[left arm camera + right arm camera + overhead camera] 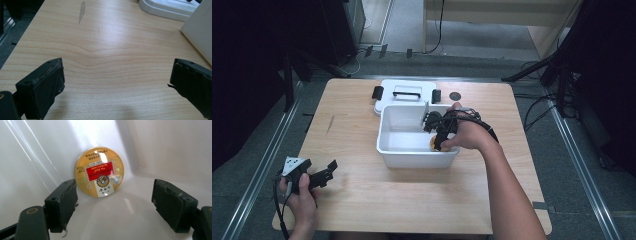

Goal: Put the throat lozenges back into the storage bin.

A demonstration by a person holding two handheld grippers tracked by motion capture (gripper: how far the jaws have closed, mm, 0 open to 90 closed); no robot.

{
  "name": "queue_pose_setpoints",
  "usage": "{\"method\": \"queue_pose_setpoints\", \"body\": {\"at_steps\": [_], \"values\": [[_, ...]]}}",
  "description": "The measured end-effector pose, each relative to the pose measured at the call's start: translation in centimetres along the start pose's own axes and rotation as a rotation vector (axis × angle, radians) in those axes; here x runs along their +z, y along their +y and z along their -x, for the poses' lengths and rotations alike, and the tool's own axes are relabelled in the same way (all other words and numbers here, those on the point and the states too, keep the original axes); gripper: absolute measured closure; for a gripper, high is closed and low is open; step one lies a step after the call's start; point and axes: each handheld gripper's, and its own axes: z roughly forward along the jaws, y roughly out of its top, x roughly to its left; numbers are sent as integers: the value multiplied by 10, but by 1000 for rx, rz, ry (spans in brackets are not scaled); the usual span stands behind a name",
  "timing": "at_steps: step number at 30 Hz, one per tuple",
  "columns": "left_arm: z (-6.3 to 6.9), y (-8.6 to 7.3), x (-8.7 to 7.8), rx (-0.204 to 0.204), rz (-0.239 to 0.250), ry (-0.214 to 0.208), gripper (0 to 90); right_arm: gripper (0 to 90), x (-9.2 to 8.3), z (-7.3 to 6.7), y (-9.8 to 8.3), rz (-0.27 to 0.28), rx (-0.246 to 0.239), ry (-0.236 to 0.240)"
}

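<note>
A round yellow tin point(100, 171) with a red label leans on edge against the wall of a white bin point(30, 157), near an inner corner. My right gripper point(113, 189) is down inside that bin, its jaws wide apart just short of the tin, with neither pad touching it. From above, the tin point(432, 144) shows as an orange spot below the right gripper point(438, 135) at the bin's point(417, 159) right end. My left gripper point(331, 171) rests low at the table's front left, open over bare wood point(117, 70), holding nothing.
The bin's white lid point(407, 92) with a black handle lies flat behind the bin. A small dark disc point(455, 95) sits on the wooden table point(362, 200) to the lid's right. The left gripper view catches the lid point(170, 7) and the bin's side point(200, 32) at upper right.
</note>
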Motion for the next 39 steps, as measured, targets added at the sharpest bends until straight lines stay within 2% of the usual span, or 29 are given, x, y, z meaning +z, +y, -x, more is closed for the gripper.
{"method": "queue_pose_setpoints", "body": {"at_steps": [12, 19, 21, 24, 25, 29, 39], "values": [[0, 0, 0, 1, 0, -1, 0, 213, -19, 3, -8, 61, 27, 5], [0, 0, 0, 1, -2, -2, 0, 210, -38, 6, -16, 112, 55, -3], [0, 0, 0, 1, -1, -2, 0, 209, -44, 6, -20, 124, 82, -3], [0, 0, 0, 1, -1, -2, 0, 210, -48, 7, -23, 135, 93, -1], [0, 0, 0, 1, -1, -2, 0, 211, -53, 9, -27, 151, 115, 10], [0, 0, 0, 2, -1, -2, 0, 211, -61, 11, -35, 170, 149, 1], [0, 0, 0, 3, -1, -1, 0, 219, -68, 13, -54, 212, 240, 19]]}}
